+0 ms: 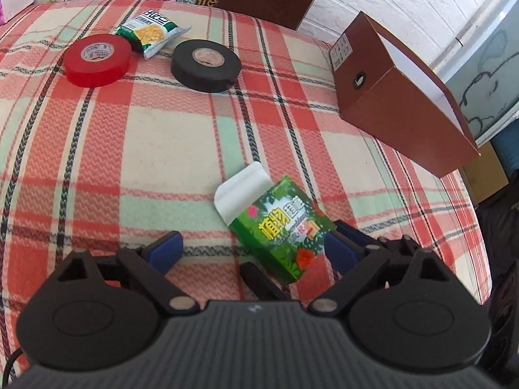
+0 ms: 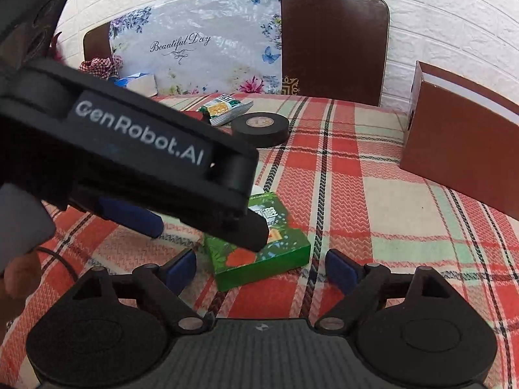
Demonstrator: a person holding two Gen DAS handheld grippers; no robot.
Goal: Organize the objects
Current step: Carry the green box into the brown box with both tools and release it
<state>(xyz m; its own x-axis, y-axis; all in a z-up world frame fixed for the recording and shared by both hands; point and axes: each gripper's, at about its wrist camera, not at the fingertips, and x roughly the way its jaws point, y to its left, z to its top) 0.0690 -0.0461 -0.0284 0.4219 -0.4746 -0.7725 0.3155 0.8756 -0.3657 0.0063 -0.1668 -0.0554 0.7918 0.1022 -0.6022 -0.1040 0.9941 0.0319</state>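
A green box (image 1: 285, 227) with an open white flap (image 1: 238, 191) lies on the plaid cloth, between my open left gripper's (image 1: 253, 249) blue pads, nearer the right pad. In the right wrist view the same box (image 2: 262, 259) lies just ahead of my open right gripper (image 2: 261, 267), and the left gripper's body (image 2: 136, 149) reaches over it from the left. A red tape roll (image 1: 97, 60), a black tape roll (image 1: 206, 64) and a green snack packet (image 1: 152, 32) lie at the far side. A brown open box (image 1: 399, 97) stands at the right.
The plaid-covered table (image 1: 129, 149) ends at a white brick wall. A dark brown board (image 2: 334, 42) and a floral "Beautiful Day" panel (image 2: 194, 52) lean at the back. A tissue box (image 2: 139, 82) sits at the back left.
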